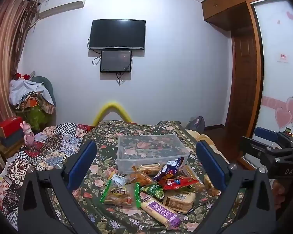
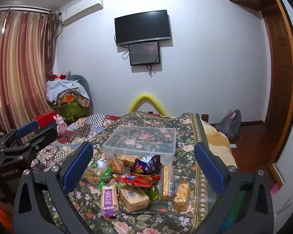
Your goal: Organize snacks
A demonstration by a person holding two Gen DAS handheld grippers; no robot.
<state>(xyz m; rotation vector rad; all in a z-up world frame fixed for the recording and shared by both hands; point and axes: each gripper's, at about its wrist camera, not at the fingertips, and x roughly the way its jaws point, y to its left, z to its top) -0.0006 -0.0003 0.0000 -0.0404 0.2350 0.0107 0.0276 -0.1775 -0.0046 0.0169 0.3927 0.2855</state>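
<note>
A pile of wrapped snacks (image 1: 158, 187) lies on a floral bedspread in front of a clear plastic bin (image 1: 152, 150), which looks empty. The pile holds a purple-labelled bar (image 1: 160, 210), a red packet (image 1: 175, 182) and a blue-purple bag (image 1: 169, 167). My left gripper (image 1: 146, 165) is open and empty, its jaws wide either side of the pile. In the right wrist view the same pile (image 2: 134, 181) and bin (image 2: 142, 142) show. My right gripper (image 2: 144, 163) is open and empty above the pile. The purple bar (image 2: 108, 198) lies nearest.
The right gripper shows at the right edge of the left wrist view (image 1: 273, 148); the left gripper shows at the left edge of the right wrist view (image 2: 19, 142). A patchwork quilt (image 1: 49, 146) lies left. A pink toy rabbit (image 1: 28, 136) stands beside the bed. A wardrobe (image 1: 243, 78) stands right.
</note>
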